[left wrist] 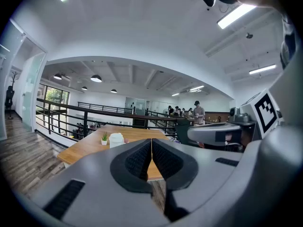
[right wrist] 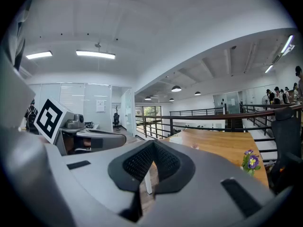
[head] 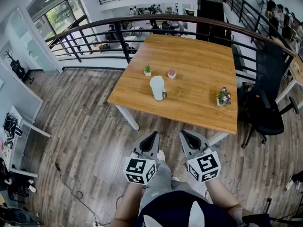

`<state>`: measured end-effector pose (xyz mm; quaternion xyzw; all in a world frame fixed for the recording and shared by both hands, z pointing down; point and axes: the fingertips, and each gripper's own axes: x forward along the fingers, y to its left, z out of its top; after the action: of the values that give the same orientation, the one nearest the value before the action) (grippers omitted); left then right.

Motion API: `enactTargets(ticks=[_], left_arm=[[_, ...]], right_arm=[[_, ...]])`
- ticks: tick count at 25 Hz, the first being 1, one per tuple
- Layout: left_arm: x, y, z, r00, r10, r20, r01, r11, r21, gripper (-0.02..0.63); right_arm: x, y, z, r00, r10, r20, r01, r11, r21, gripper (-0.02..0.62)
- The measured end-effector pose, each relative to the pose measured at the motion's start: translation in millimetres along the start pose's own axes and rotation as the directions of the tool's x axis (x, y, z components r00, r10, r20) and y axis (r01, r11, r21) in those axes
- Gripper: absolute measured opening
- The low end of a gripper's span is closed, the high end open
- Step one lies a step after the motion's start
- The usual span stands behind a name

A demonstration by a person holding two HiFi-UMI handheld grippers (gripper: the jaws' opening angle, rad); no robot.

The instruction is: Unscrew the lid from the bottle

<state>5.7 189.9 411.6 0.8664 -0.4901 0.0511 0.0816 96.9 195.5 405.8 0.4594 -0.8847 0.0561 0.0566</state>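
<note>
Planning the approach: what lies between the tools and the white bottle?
Head view: nothing stands between the left tool, the right tool and the bottle, only wood floor, then the table's bare near edge.

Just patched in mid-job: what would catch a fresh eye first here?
The white bottle sits near the front edge of the wooden table, a green plant and a pink pot just behind it, purple flowers off to the right. The left tool and right tool are both shut and empty, held over the floor short of the table.

Head view looks down; both gripper views face table [head: 199,65]
</note>
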Motion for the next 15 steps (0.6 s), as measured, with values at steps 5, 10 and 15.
enactTargets(ticks=[5,10,15], left_arm=[[13.6,4.6,4.1,1.000,-0.006,0.000,0.006,1.000,0.003,0.023],[31.7,17.1,9.9,1.000,0.003,0.001,-0.003,1.000,-0.001,0.023],[59.8,31.5,11.1,1.000,0.000,-0.010,0.000,1.000,0.000,0.023]], right_arm=[[12.4,-13.3,4.5,1.000,-0.007,0.012,0.007,1.000,0.004,0.002],[31.2,-22.4,10.7,1.000,-0.002,0.007,0.002,1.000,-0.006,0.002],[56.2,-40.3,12.2,1.000,-0.004,-0.005,0.004,1.000,0.002,0.003]])
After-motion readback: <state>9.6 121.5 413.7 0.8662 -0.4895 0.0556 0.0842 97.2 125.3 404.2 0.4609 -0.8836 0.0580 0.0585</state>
